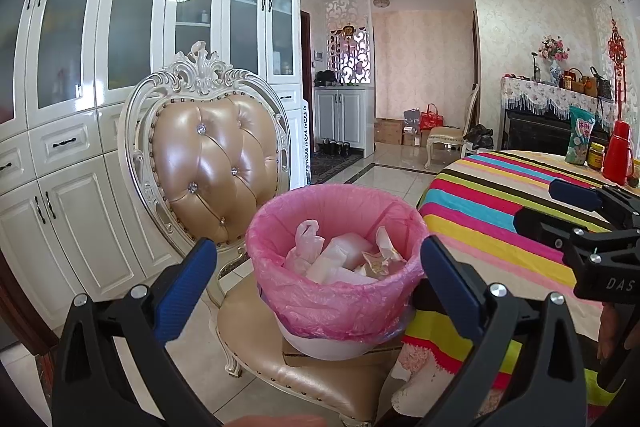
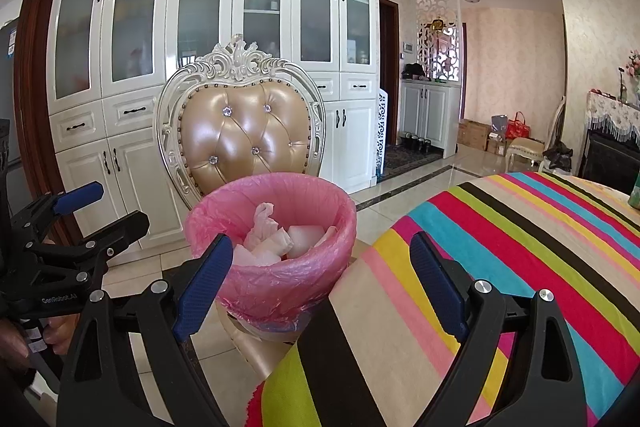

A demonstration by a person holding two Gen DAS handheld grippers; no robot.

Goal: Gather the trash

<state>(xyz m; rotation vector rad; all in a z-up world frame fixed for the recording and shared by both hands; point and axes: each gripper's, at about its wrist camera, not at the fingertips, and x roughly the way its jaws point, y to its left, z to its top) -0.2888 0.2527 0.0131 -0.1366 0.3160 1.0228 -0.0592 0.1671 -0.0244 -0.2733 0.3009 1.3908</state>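
**Kid:** In the left wrist view, what should the left gripper do?

**Helper:** Its jaws are wide and hold nothing. The trash bin with the pink bag sits right in front of it, on the chair. I think the bag's edge is the best thing to pinch, slowly, so the bin does not tip. The right gripper hangs off to the right, over the striped table.

**Kid:** What can't we see?

**Helper:** The bottom of the bin, and what lies under the white wrappers.

**Kid:** And the right wrist view?

**Helper:** The right gripper is wide and empty too. The bin is ahead and a bit left of it. The table hides the chair seat. No loose trash shows on it.
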